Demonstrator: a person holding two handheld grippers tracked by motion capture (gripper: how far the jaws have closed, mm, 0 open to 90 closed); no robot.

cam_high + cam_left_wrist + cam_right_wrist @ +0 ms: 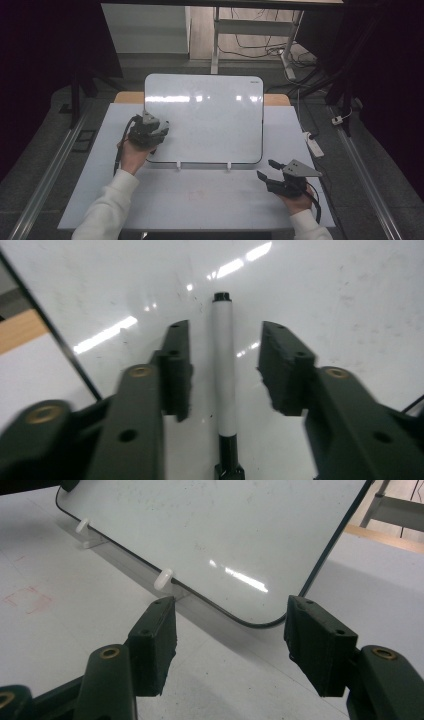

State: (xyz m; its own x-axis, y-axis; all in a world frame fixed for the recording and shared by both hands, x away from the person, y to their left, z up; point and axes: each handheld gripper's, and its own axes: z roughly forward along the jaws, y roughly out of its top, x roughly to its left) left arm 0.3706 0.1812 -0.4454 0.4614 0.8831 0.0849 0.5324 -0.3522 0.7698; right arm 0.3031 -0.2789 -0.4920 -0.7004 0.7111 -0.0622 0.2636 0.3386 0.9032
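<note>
Left tongs (225,372) are over the whiteboard (210,107) near its left edge, and their jaws stand apart on either side of a marker (223,365), pads clear of it on both sides. So it's not gripped. No earlier look to compare, so that's just how it sits. In the high view the left tongs (150,131) cover the pen, held by the left hand (132,155).

Marker: white barrel with dark ends, one near the tongs and one far, lying flat on the glossy board surface, lengthwise between the jaws.

Handling, my read:
- Light, stiff plastic, not fragile.
- Round barrel on a slick board, so it'll roll or skid if nudged from one side. Close both pads evenly.
- Grip mid-barrel on the white section, not the dark ends; a cap could pop off or let it pivot.
- Board looks propped on small white pegs (163,578) at its near edge, so pushing down hard may rock it.

Right tongs (270,176) idle over the worktop (200,200) near its front right corner, jaws parted and empty, pointed at the board's near right corner (260,620).
</note>
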